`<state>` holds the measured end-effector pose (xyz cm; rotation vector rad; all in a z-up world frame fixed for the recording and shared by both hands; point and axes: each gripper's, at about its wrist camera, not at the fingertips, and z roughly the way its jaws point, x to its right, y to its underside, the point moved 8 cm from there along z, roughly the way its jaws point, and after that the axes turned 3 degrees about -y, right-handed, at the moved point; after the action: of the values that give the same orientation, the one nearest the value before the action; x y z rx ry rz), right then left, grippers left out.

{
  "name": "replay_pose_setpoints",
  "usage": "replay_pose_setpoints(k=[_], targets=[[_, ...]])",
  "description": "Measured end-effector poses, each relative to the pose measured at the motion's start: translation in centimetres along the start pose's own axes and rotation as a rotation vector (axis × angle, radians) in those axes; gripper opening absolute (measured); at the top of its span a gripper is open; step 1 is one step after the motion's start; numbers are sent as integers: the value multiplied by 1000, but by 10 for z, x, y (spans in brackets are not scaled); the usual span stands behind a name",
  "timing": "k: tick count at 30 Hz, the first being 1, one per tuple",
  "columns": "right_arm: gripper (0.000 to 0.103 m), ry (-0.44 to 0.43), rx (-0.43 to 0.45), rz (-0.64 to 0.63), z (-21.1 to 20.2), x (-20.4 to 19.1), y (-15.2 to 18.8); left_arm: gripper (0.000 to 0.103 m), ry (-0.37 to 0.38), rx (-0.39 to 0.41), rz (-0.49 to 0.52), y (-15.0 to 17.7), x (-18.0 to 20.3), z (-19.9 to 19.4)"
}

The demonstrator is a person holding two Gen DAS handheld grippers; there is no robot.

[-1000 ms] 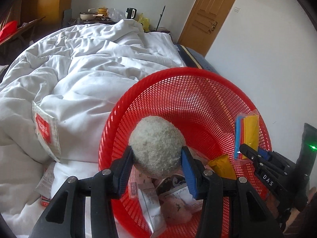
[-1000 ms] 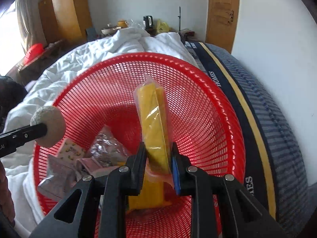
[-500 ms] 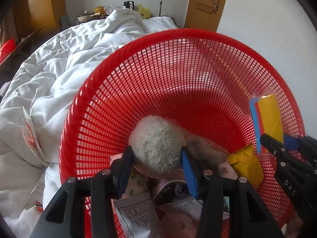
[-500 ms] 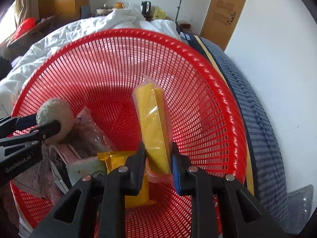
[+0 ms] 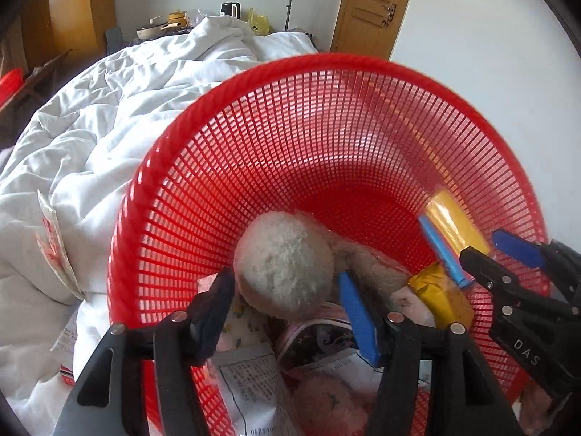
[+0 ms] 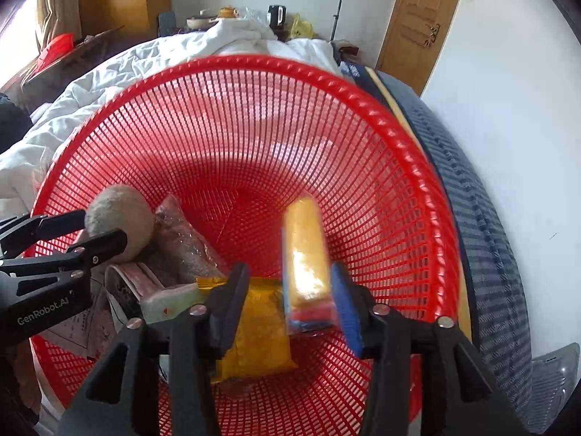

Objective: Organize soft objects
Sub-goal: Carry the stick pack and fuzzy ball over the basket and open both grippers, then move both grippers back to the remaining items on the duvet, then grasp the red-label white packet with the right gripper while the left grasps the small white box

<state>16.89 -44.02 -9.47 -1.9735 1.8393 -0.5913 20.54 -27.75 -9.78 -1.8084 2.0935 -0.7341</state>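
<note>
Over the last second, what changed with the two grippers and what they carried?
Both grippers went down into the red basket and opened. The left gripper let go of the fuzzy ball, which now sits on the packets. The right gripper released the yellow packet, now blurred and leaning against its right finger. The basket and white duvet stayed put.

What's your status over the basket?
Left gripper open around fluffy ball. Right gripper open, yellow packet dropping. Both inside red basket.
</note>
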Motion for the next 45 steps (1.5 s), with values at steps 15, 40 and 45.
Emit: replay_pose_setpoints(k=[15,40,45], targets=[[72,-356,387,-18,-132,-82,-11,89,43,232,-346,35,-150,-121],[71,-359,138,-155,-16,-323,-70,89,-26,217,-752,112,-303,-110],[64,-286,99,-16,38,-313,-89,89,-21,210,-752,113,-307,-107]])
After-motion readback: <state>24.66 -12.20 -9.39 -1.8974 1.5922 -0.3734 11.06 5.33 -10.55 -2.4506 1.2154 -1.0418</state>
